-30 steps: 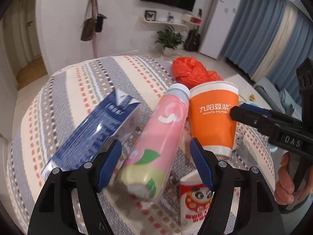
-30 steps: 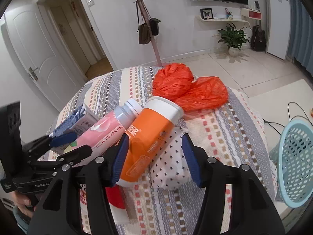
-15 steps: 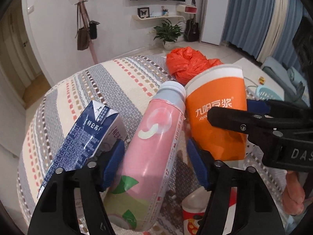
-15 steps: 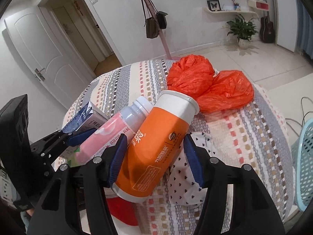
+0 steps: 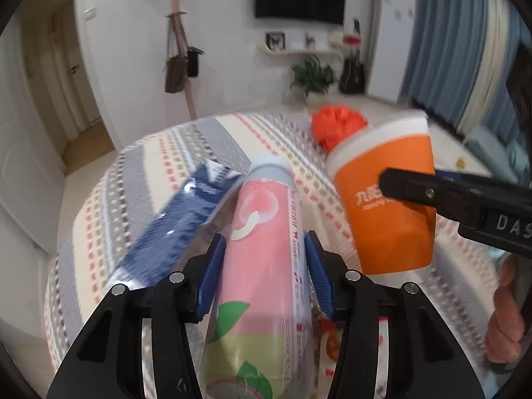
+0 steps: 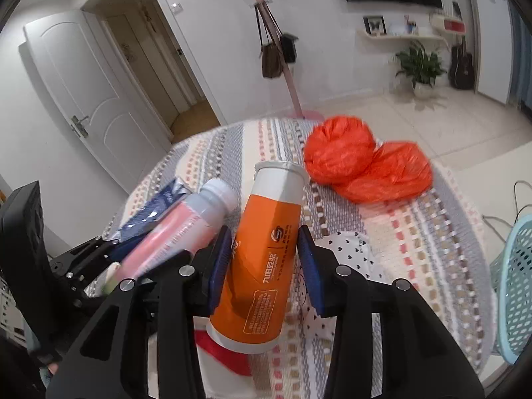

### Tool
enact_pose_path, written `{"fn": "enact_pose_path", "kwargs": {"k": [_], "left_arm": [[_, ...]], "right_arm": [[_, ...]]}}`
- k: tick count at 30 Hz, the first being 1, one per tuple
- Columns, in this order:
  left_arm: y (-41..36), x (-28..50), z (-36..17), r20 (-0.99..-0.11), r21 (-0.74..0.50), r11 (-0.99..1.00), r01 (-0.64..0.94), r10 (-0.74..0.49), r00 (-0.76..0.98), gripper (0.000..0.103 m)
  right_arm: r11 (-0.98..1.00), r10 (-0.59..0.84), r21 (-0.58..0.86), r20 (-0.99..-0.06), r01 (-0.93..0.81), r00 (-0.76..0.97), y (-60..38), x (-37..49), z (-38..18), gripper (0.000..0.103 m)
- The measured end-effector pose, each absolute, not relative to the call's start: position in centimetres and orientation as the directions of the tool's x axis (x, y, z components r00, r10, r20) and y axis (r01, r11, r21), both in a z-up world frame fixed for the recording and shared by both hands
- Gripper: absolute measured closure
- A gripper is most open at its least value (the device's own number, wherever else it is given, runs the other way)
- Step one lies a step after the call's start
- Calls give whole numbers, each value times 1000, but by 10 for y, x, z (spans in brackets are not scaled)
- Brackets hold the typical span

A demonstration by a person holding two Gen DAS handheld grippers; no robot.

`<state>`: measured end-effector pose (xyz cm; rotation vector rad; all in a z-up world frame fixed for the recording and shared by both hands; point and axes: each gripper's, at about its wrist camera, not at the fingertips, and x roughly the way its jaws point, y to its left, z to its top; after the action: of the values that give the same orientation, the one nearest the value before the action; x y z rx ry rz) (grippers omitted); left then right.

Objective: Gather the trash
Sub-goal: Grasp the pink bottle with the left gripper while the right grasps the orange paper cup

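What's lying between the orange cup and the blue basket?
In the right wrist view, a white heart-dotted wrapper lies beside the orange cup; beyond it only bare striped tablecloth stretches toward the blue basket.

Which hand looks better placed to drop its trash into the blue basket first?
Probably the right. Its gripper has just closed on the orange cup, and the basket sits right beside it. The left gripper, closed on the pink bottle, is on the far side.

both grippers angled down side by side. left gripper (image 5: 264, 274) just squeezed in, pads tight on something; right gripper (image 6: 264, 266) same deal, clamped.
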<state>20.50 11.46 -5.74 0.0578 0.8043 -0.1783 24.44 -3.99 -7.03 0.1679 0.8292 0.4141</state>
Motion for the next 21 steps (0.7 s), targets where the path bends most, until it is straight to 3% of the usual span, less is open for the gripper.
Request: {"fn": "enact_pose_path", "kwargs": {"k": [8, 21], "left_arm": [[129, 142, -29, -645, -122, 979, 164, -204, 736, 57], [128, 97, -85, -777, -137, 987, 83, -159, 610, 56]], "right_arm": [[900, 428, 234, -631, -367, 647, -57, 185, -39, 65], [907, 362, 145, -747, -395, 558, -86, 147, -81, 60]]}}
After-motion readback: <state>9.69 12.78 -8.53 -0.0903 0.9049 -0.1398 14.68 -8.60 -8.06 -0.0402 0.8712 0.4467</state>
